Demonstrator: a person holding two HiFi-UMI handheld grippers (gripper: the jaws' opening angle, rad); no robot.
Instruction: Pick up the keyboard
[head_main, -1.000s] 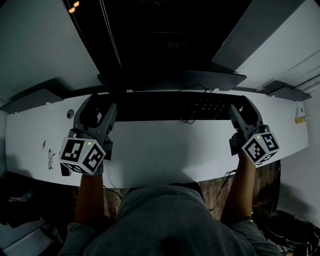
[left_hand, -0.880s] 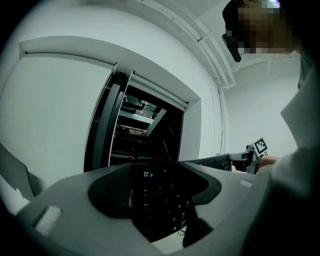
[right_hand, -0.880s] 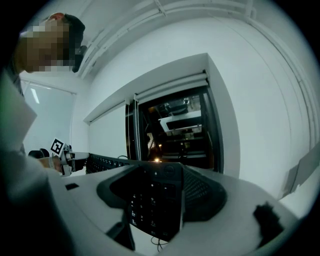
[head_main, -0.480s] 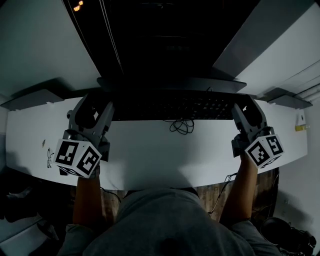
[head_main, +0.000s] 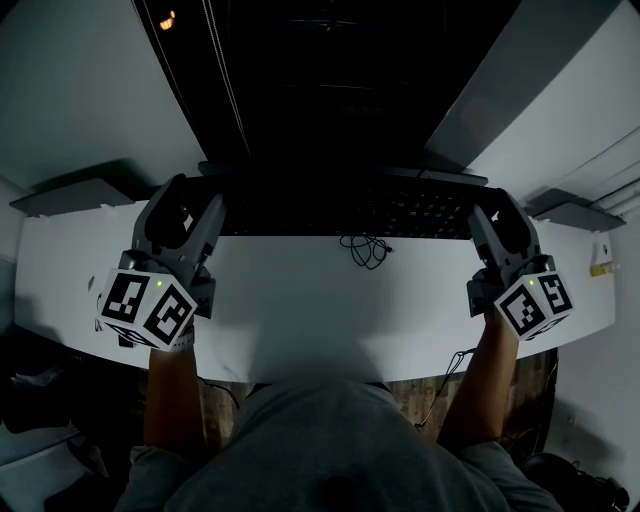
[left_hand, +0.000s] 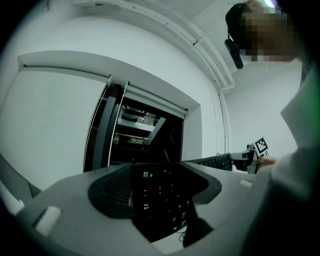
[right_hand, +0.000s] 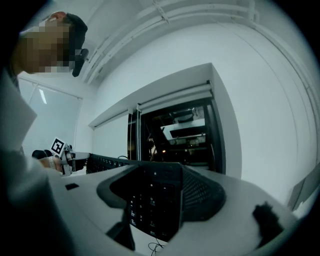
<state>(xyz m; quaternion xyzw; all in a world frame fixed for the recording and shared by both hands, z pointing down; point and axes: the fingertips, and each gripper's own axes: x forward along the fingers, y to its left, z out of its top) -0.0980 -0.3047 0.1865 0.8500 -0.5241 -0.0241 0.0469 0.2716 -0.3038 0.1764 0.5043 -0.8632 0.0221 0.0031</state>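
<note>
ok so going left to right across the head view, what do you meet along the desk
left tongs, closed on the keyboard's left end → keyboard → right tongs, closed on its right end

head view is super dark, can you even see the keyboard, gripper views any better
Head view: underexposed, the keyboard nearly merges with the dark opening behind it; the white table reads fine. Both gripper views: fisheye-bent walls, keys dim but visible close up.
</note>
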